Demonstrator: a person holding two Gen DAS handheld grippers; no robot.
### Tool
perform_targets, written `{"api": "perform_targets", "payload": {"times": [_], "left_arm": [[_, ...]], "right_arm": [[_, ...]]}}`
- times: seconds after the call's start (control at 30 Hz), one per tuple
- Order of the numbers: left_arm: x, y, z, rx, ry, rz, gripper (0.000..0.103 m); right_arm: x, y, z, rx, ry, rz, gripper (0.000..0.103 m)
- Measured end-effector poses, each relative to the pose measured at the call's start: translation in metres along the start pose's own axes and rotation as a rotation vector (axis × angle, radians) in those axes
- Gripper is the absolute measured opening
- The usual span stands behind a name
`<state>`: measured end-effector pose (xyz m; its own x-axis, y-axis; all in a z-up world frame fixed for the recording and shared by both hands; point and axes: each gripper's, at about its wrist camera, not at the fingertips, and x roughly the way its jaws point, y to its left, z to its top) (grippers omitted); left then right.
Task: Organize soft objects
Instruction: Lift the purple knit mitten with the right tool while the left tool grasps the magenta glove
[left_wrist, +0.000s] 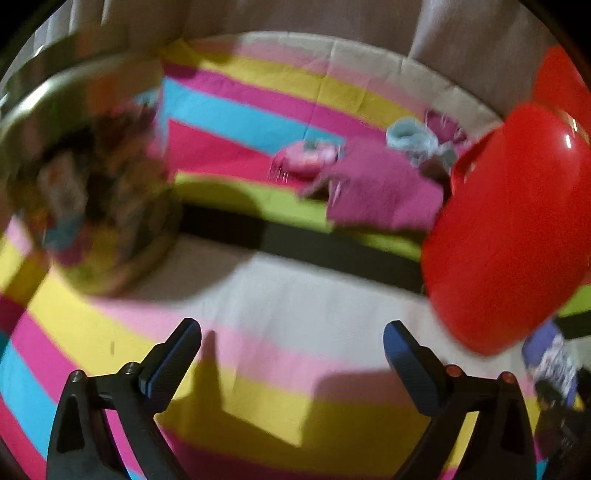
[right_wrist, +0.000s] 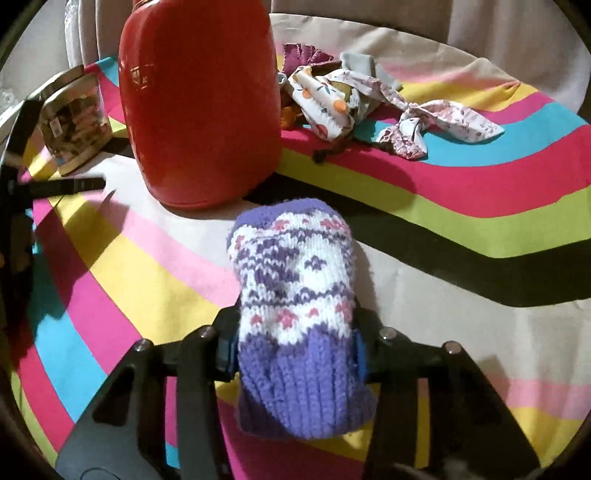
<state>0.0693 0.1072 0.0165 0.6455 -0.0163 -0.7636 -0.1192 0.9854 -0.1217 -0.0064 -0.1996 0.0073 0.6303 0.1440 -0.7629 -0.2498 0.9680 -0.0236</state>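
Your right gripper (right_wrist: 295, 350) clamps the purple-and-white knitted sock (right_wrist: 295, 295), lower centre.
Your left gripper (left_wrist: 291, 347) gapes empty over the striped cloth (left_wrist: 280, 295); gold markings on the red container (right_wrist: 201, 99) are unreadable.

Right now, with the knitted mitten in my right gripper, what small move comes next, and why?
Probably carry the purple mitten, clamped in the right gripper, left past the red jar toward the metal bowl. The left gripper hangs open and empty near it.
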Motion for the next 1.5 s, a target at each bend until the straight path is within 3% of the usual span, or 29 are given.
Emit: {"api": "perform_targets", "payload": {"times": [0.1, 0.2, 0.3, 0.37, 0.43, 0.47, 0.5, 0.67, 0.77, 0.87, 0.9, 0.93, 1.0, 1.03, 1.1, 1.27, 1.37, 1.4, 1.43, 1.5], "left_arm": [[0.008, 0.003, 0.031, -0.052, -0.039, -0.051, 0.100], [0.030, 0.007, 0.058, -0.143, -0.003, -0.140, 0.100], [0.054, 0.004, 0.072, -0.184, 0.027, -0.144, 0.100], [0.069, -0.003, 0.076, -0.155, 0.024, -0.121, 0.084], [0.076, -0.010, 0.074, -0.112, 0.029, -0.124, 0.029], [0.075, -0.013, 0.073, -0.095, 0.023, -0.141, 0.009], [0.071, -0.015, 0.070, -0.088, 0.018, -0.169, 0.007], [-0.026, -0.015, 0.026, -0.039, -0.187, -0.144, 0.007], [-0.072, 0.001, -0.008, -0.041, -0.200, -0.130, 0.007], [-0.089, 0.021, -0.029, -0.055, -0.187, -0.096, 0.013], [-0.089, 0.023, -0.032, -0.048, -0.172, -0.085, 0.024], [-0.088, 0.024, -0.034, -0.034, -0.154, -0.068, 0.044], [-0.087, 0.025, -0.042, -0.008, -0.161, -0.039, 0.073], [-0.085, 0.023, -0.042, 0.001, -0.173, -0.018, 0.083], [-0.080, 0.016, -0.040, 0.037, -0.176, 0.020, 0.087], [-0.034, 0.004, -0.030, 0.128, -0.059, 0.094, 0.087], [-0.022, 0.005, -0.032, 0.144, -0.032, 0.150, 0.087], [-0.022, 0.008, -0.033, 0.129, -0.036, 0.142, 0.082], [-0.021, 0.013, -0.034, 0.099, -0.031, 0.119, 0.052], [-0.022, 0.019, -0.035, 0.066, -0.031, 0.063, 0.015]], "right_arm": [[0.001, -0.004, 0.001, 0.023, 0.003, 0.009, 0.053], [0.005, -0.003, 0.002, 0.017, 0.005, 0.000, 0.056], [0.005, -0.001, 0.002, 0.023, 0.005, 0.004, 0.057], [0.006, 0.000, 0.002, 0.025, 0.005, 0.003, 0.058], [0.007, 0.000, 0.003, 0.032, 0.006, -0.001, 0.060], [0.007, -0.001, 0.004, 0.034, 0.007, -0.001, 0.060], [0.008, -0.001, 0.004, 0.036, 0.007, -0.001, 0.061], [0.007, -0.002, 0.003, 0.038, 0.007, 0.003, 0.061], [0.008, -0.002, 0.003, 0.039, 0.008, 0.002, 0.062], [0.008, -0.002, 0.003, 0.039, 0.008, 0.001, 0.062], [0.008, -0.002, 0.003, 0.040, 0.008, 0.001, 0.062], [0.008, -0.002, 0.003, 0.041, 0.008, 0.001, 0.062], [0.007, -0.001, 0.003, 0.042, 0.008, 0.000, 0.062], [0.007, -0.001, 0.003, 0.042, 0.008, -0.001, 0.062], [0.007, -0.001, 0.003, 0.041, 0.009, -0.003, 0.063], [0.008, -0.002, 0.004, 0.043, 0.010, -0.004, 0.064], [0.008, -0.002, 0.004, 0.044, 0.010, -0.004, 0.064], [0.008, -0.002, 0.004, 0.044, 0.010, -0.004, 0.065], [0.008, -0.002, 0.004, 0.044, 0.010, -0.005, 0.065], [0.008, -0.002, 0.004, 0.045, 0.010, -0.005, 0.065]]}}
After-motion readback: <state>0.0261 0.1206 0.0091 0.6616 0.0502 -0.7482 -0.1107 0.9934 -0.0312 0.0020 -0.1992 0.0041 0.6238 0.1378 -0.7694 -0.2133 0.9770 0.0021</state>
